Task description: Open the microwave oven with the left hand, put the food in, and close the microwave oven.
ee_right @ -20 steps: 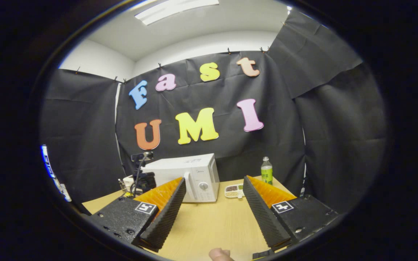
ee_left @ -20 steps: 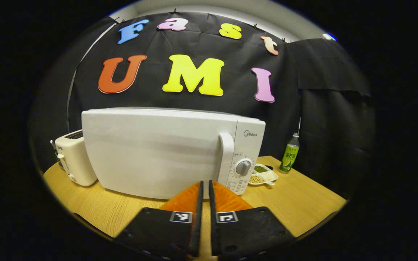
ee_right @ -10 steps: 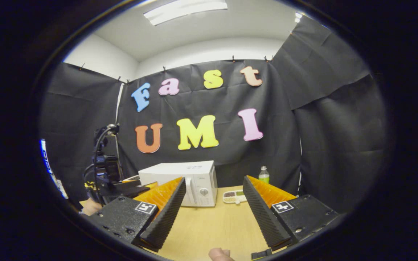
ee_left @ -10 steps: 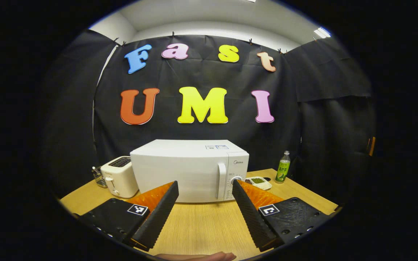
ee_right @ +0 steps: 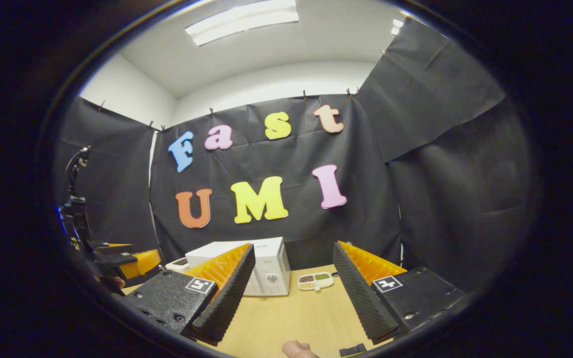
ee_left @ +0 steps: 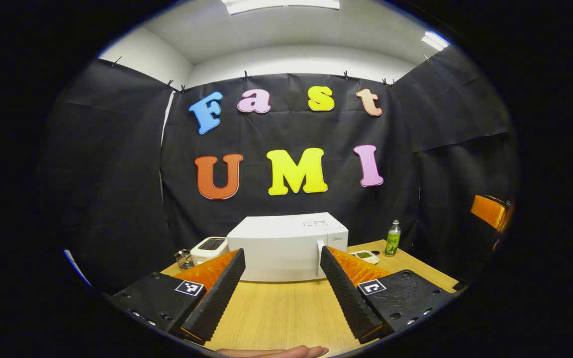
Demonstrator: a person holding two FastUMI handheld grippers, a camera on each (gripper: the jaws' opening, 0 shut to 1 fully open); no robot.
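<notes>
Microwave oven (ee_left: 286, 248): located at lower centre of the left gripper view, standing on the wooden table (ee_left: 276, 318) against the black cloth wall, door closed. In the right gripper view it appears lower centre-left, partly behind that gripper's own left finger.

Change of state: one second ago the left gripper (ee_left: 282, 293) was close to the door handle (ee_left: 319, 258) with its fingers together. It has since drawn well back from the oven and its fingers now stand wide apart, holding nothing. The oven has shrunk in view accordingly. The right gripper (ee_right: 291, 293) is likewise spread open and empty, well short of the oven; it has hardly moved.

Meaning for the task: judged from the closed door, both grippers retracted and the food dish (ee_right: 315, 281) resting on the table just right of the oven, either the sequence is complete or the opening step has not begun; the pictures do not settle which.

Materials and shapes:
- Oven: smooth white box, rounded door, vertical bar handle at the door's right edge
- Dish: shallow white tray with compartments of small grains or beans
- Table: pale wood grain, matt
- Toaster (ee_left: 209, 249): white, rounded, left of the oven
- Bottle (ee_left: 392, 238): slim, green label, at far right
- Gripper fingers: wedge-shaped, ribbed inner faces
</notes>
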